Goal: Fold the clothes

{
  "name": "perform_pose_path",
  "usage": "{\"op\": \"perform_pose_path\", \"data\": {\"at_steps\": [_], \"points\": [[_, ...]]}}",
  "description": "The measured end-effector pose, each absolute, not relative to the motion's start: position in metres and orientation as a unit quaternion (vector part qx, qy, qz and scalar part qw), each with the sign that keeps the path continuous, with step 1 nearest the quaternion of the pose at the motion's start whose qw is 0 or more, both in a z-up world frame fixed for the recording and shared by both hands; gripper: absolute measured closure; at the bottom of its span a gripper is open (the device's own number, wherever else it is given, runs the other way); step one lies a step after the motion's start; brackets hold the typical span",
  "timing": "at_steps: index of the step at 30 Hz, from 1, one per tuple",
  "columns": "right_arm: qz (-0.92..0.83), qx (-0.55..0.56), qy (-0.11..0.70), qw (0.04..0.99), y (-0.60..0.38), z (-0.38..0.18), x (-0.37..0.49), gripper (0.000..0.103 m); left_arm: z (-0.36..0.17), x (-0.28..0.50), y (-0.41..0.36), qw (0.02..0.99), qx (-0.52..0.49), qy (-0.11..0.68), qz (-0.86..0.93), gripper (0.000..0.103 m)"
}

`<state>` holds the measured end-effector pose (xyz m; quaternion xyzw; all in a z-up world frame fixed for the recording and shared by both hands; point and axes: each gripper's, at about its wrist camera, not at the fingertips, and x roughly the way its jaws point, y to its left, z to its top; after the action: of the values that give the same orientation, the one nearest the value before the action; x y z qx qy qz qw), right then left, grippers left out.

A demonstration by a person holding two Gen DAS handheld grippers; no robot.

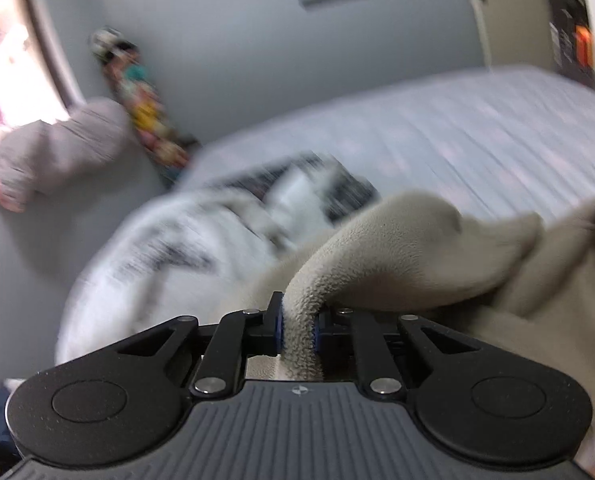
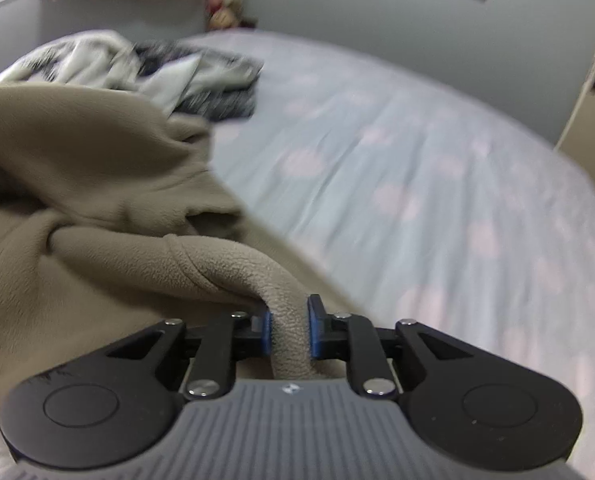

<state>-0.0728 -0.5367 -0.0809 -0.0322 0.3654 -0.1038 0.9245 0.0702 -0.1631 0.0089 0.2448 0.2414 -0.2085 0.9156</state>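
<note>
A beige fleece garment (image 1: pixel 397 248) lies bunched on the bed. My left gripper (image 1: pixel 298 326) is shut on a rolled fold of it, the blue pads pressing the fleece from both sides. In the right wrist view the same beige fleece garment (image 2: pixel 97 168) spreads to the left, and my right gripper (image 2: pixel 290 330) is shut on another thick fold of it. The cloth hangs slack between the two grips. Both views are blurred.
A heap of white, grey and black clothes (image 1: pixel 201 240) (image 2: pixel 157 72) lies farther back on the bed. The pale blue sheet (image 2: pixel 417 184) with pink spots stretches right. A patterned skateboard (image 1: pixel 145 108) leans on the grey wall beside a window (image 1: pixel 5 80).
</note>
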Motion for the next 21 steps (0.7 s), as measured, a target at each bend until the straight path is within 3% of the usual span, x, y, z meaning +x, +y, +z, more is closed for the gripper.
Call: {"op": "perform_pose_path", "data": {"at_steps": [9,13,17,21], "points": [[-0.248,-0.041,0.211,0.945,-0.581,0.03,-0.114,0.087,0.13,0.071,-0.113,0.968,0.162,0.118,-0.149,0.093],[-0.286,-0.017,0.184,0.94,-0.606,0.082,-0.158,0.087,0.165,0.065,-0.106,0.977,0.127,0.076,-0.154,0.093],[-0.32,-0.054,0.176,0.929,-0.607,0.108,-0.198,0.087,0.161,0.068,-0.099,0.973,0.108,0.103,-0.178,0.093],[-0.313,-0.034,0.208,0.926,-0.612,0.104,-0.235,0.087,0.117,0.076,-0.089,0.954,0.126,0.188,-0.198,0.093]]}}
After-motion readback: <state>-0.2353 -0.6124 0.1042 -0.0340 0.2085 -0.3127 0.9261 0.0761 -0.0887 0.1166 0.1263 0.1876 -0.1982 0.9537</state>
